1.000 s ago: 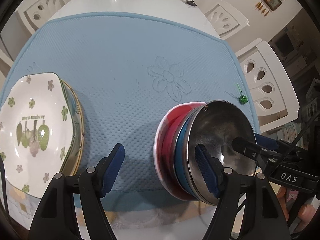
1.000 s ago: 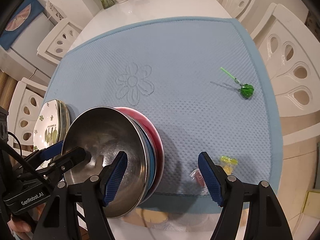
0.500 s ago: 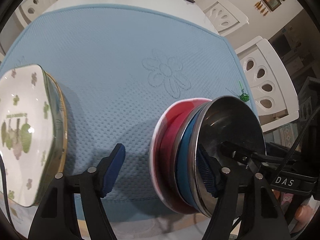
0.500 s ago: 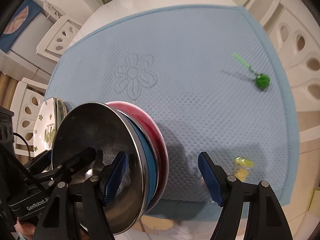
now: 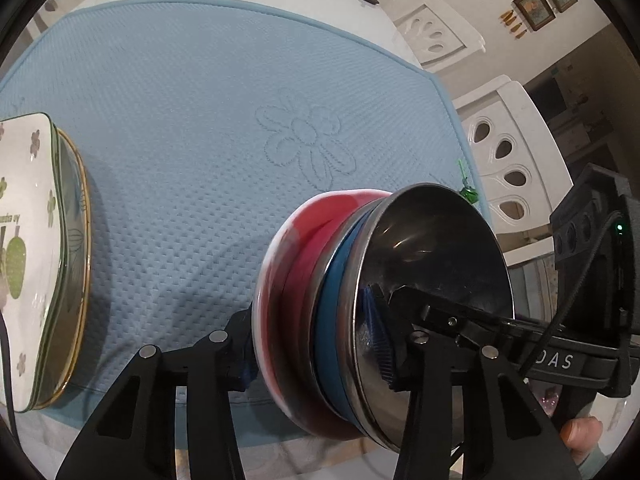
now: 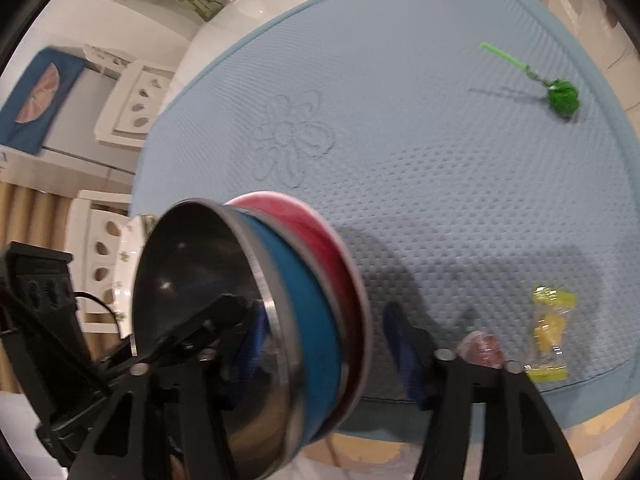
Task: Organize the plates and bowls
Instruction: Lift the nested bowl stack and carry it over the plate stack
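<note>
Three nested bowls (image 5: pixel 360 300) stand on edge near the front of the blue mat (image 5: pixel 200 120): red outermost, blue in the middle, shiny steel innermost. Left of them, a stack of plates (image 5: pixel 36 240) with green leaf prints lies at the mat's edge. Left tongs (image 5: pixel 316 344) are closing across the stack's rim, one finger behind the red bowl, one inside the steel bowl. Right tongs (image 6: pixel 324 344) are closing likewise; whether either set's pads press yet, I cannot tell.
</note>
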A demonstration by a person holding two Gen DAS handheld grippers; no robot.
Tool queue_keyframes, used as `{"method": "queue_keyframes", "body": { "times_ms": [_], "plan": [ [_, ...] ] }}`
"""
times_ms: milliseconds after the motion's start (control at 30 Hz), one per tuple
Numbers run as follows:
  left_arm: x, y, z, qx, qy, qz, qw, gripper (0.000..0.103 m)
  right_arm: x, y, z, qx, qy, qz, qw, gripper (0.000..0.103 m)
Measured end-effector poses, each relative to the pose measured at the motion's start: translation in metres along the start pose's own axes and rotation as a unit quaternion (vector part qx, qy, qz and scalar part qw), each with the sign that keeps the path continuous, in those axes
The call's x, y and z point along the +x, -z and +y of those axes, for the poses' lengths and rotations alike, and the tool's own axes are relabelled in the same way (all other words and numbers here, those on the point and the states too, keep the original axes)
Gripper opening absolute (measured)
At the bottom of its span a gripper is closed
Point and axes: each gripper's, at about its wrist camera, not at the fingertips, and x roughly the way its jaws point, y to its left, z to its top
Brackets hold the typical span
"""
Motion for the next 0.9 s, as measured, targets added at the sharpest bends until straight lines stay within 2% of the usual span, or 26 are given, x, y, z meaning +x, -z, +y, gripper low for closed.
{"method": "queue_keyframes", "body": {
  "times_ms": [100, 300, 400, 533, 733, 900],
  "plan": [
    [0.0, 0.0, 0.003, -0.021, 0.001, -0.002, 0.9998, 0.042, -0.001, -0.001, 0.007, -0.015, 0.011, -0.001, 1.0, 0.047],
    [-0.004, 0.004, -0.002, -0.044, -0.02, -0.016, 0.9987, 0.041, -0.01, -0.002, 0.018, -0.023, 0.042, -0.012, 0.999, 0.041],
    [-0.01, 0.005, -0.002, -0.05, -0.032, -0.03, 0.9978, 0.041, -0.012, -0.005, 0.025, -0.032, 0.043, -0.015, 0.998, 0.04],
    [-0.02, 0.005, 0.0, -0.038, -0.046, -0.052, 0.9969, 0.041, -0.014, -0.006, 0.032, -0.056, 0.037, -0.022, 0.998, 0.039],
    [-0.04, -0.005, 0.006, -0.023, -0.046, -0.069, 0.9963, 0.041, -0.022, -0.007, 0.047, -0.071, 0.035, -0.035, 0.996, 0.039],
    [-0.08, -0.016, 0.02, -0.011, -0.034, -0.096, 0.9947, 0.041, -0.038, -0.008, 0.094, -0.093, 0.04, -0.069, 0.993, 0.039]
  ]
}}
